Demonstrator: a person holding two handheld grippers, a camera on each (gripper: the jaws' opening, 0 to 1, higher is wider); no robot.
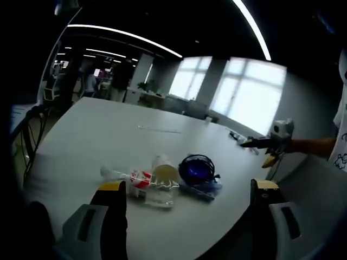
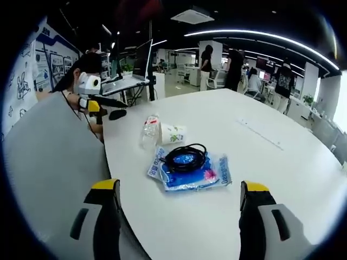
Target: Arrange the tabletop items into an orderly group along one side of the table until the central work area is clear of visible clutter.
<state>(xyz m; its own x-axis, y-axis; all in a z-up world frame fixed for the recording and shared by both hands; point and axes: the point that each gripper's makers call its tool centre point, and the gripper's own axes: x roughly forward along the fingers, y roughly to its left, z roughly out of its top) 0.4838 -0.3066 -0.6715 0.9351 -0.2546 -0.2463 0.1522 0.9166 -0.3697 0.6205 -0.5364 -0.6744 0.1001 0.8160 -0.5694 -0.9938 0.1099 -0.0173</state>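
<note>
Your table has a smooth, matt white top. The bottle is clear, glossy plastic with a printed label, and the cup beside it looks like matt paper. The blue packet is shiny, crinkled plastic film, and the black cable coiled on it looks smooth and rubbery.
</note>
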